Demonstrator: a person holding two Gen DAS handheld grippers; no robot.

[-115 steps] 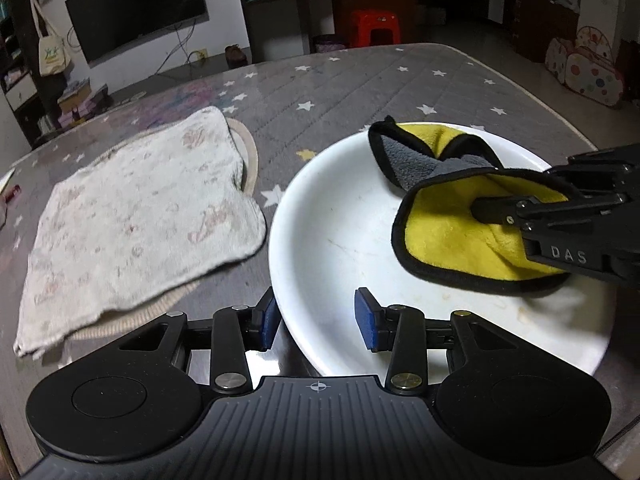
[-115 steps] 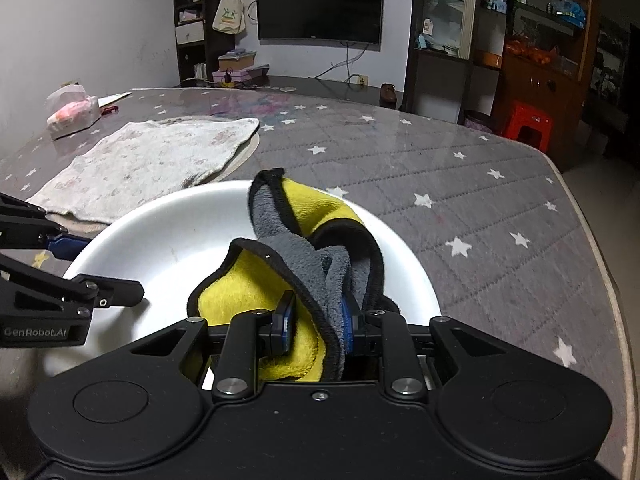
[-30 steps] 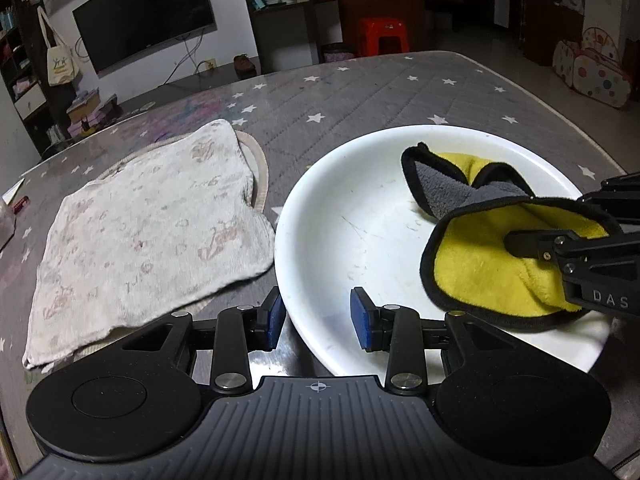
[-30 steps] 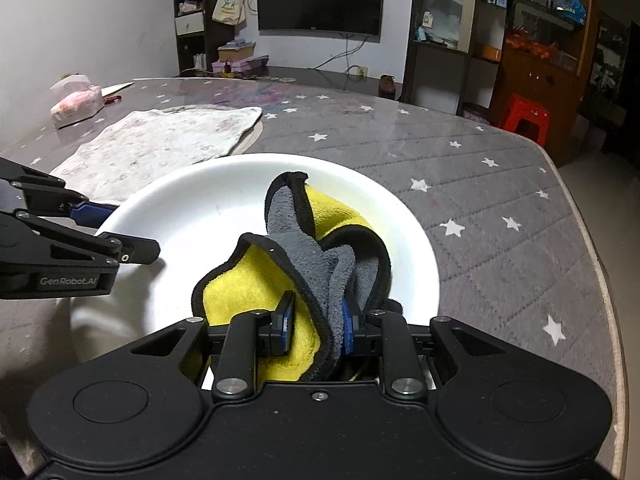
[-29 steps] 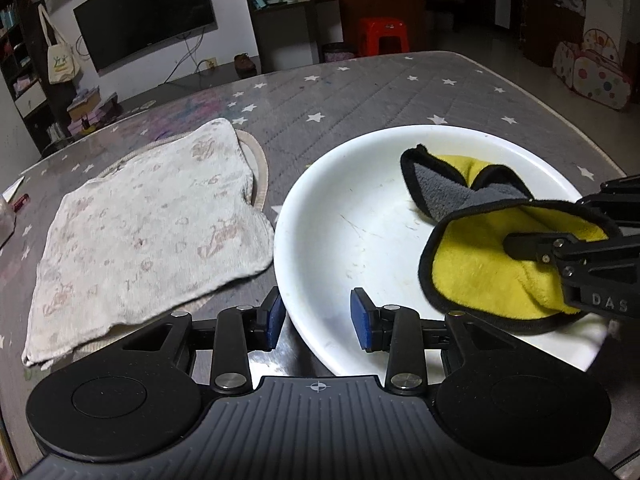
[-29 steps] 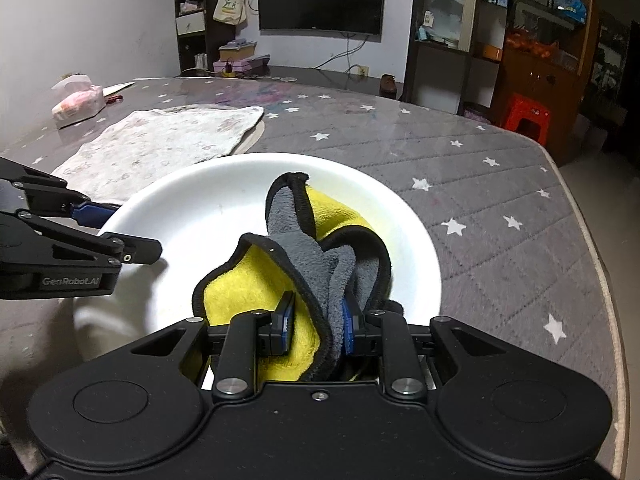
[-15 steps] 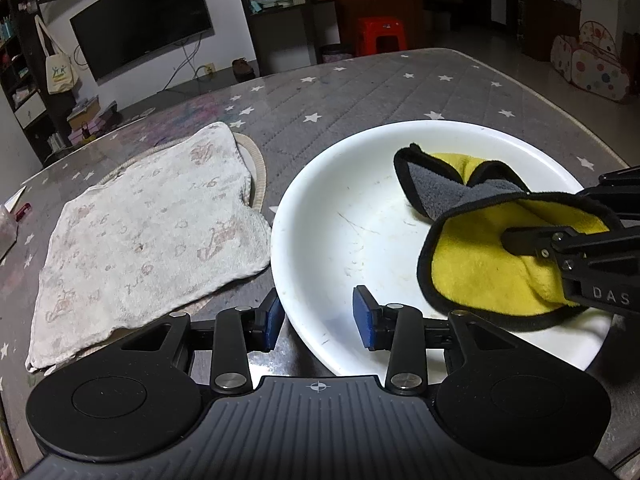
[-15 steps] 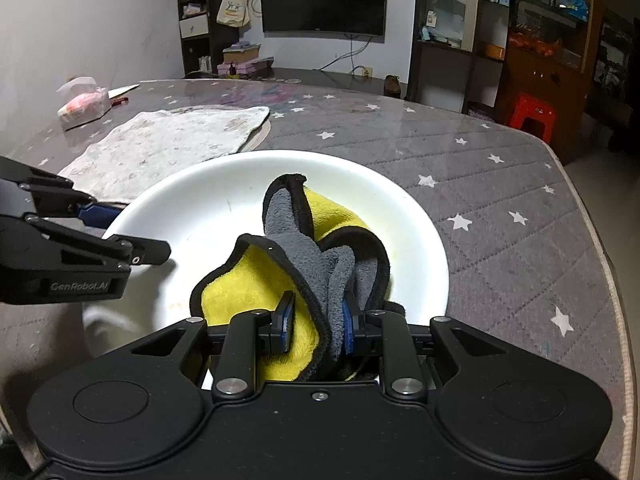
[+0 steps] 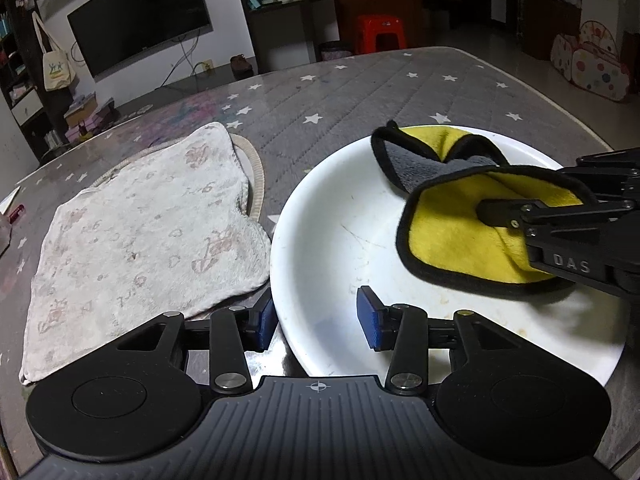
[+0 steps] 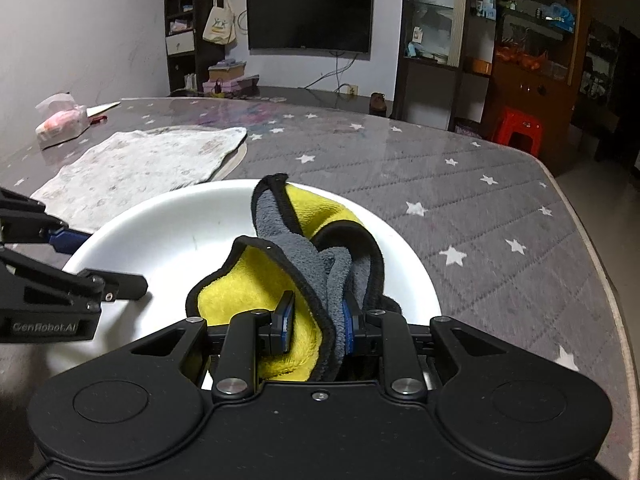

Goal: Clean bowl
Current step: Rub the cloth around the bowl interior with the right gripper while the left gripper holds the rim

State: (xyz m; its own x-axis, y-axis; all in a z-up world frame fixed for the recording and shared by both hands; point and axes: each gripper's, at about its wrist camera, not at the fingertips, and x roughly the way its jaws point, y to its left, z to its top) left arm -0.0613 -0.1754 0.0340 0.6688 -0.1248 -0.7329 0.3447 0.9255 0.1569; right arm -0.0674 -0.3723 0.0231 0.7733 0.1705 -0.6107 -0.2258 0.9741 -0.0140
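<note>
A white bowl (image 9: 340, 208) (image 10: 180, 232) stands on the star-patterned table. Inside it lies a yellow and grey cloth (image 9: 452, 236) (image 10: 240, 276) with a black border. My right gripper (image 10: 316, 320) is shut on a bunched fold of that cloth, and in the left wrist view the right gripper (image 9: 532, 188) reaches in from the right. My left gripper (image 9: 316, 318) (image 10: 104, 260) straddles the bowl's near-left rim. Its jaws are opening: one blue pad is outside the rim, the other inside, and the inner pad stands off the wall.
A pale printed towel (image 9: 140, 240) (image 10: 152, 160) lies flat left of the bowl, over a beige mat (image 9: 256, 176). A tissue packet (image 10: 60, 120) sits at the far left. The table edge (image 10: 600, 260) runs close on the right, with a red stool (image 10: 518, 128) beyond.
The left gripper's pads have spread slightly around the bowl rim. The right gripper has pushed the cloth a little farther across the bowl.
</note>
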